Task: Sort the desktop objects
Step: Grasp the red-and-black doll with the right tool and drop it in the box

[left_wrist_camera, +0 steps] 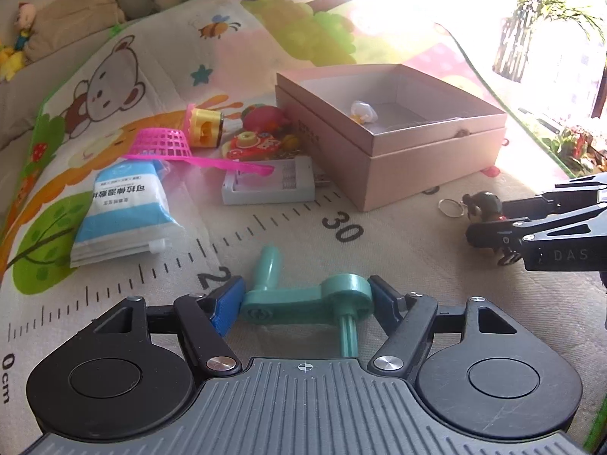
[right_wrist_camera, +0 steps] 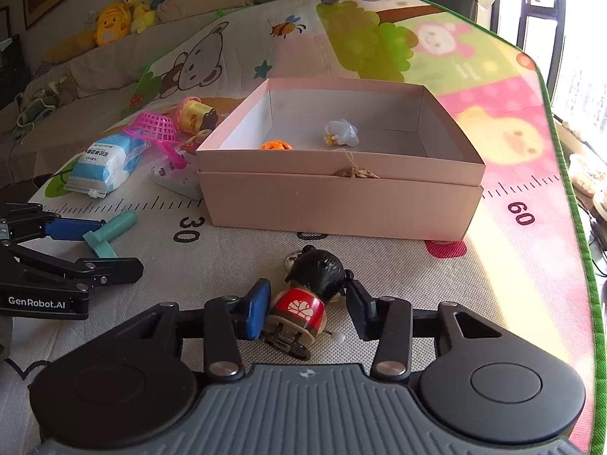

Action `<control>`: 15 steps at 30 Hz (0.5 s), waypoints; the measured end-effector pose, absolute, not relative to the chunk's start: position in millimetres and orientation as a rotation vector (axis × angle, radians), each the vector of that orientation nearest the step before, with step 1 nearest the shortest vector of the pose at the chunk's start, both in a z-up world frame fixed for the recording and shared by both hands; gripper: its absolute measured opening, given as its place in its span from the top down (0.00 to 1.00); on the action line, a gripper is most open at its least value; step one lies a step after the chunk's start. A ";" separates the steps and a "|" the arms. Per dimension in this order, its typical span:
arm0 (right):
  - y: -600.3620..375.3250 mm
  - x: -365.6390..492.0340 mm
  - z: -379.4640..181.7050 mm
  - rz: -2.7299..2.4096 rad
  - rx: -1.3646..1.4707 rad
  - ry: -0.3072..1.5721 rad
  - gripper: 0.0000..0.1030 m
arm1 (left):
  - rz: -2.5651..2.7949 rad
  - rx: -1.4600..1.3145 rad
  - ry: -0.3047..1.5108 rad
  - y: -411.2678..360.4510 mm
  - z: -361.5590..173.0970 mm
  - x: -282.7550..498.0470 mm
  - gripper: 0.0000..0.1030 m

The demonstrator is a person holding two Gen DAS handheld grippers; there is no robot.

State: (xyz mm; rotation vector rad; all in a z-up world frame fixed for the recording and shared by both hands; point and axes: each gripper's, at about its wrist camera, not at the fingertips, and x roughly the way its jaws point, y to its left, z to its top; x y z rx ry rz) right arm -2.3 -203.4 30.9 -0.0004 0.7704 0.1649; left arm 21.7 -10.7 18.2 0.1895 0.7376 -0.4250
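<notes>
A: Crank (left_wrist_camera: 303,299) lies flat on the mat (left_wrist_camera: 398,235), its long arm running crosswise between my left gripper's (left_wrist_camera: 306,301) blue pads, its handle pointing away toward the box (left_wrist_camera: 417,151).

B: Gripped?

A: Both pads touch its ends, so I'm clamped on it, tilted steeply down. It's teal plastic with a ribbed shaft.

B: And your right?

A: My right gripper (right_wrist_camera: 309,309), also angled down, has its left pad against a doll (right_wrist_camera: 303,303): black hair, red body, head toward the box. I can't tell if the right pad touches.
</notes>
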 end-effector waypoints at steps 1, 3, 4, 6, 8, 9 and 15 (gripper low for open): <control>-204.6 -8.0 35.6 0.182 -0.005 0.773 0.60 | -0.433 0.196 0.725 -11.1 22.9 15.0 0.27; -208.1 -21.3 48.3 0.216 -0.018 0.760 0.60 | -0.450 0.203 0.689 -11.3 35.3 3.0 0.27; -210.9 -28.0 57.5 0.227 -0.016 0.749 0.60 | -0.456 0.200 0.670 -11.2 43.0 -1.4 0.27; -219.2 -39.4 81.7 0.250 0.002 0.709 0.61 | -0.474 0.188 0.617 -12.9 64.5 -7.6 0.27; -229.8 -47.6 115.3 0.267 0.010 0.631 0.66 | -0.497 0.184 0.554 -18.2 87.9 -8.0 0.60; -235.3 -49.3 132.3 0.257 0.011 0.585 0.66 | -0.500 0.179 0.534 -23.0 99.8 -4.2 0.71; -258.3 -14.4 189.4 0.185 0.000 0.432 0.66 | -0.505 0.186 0.415 -60.2 130.7 43.2 0.75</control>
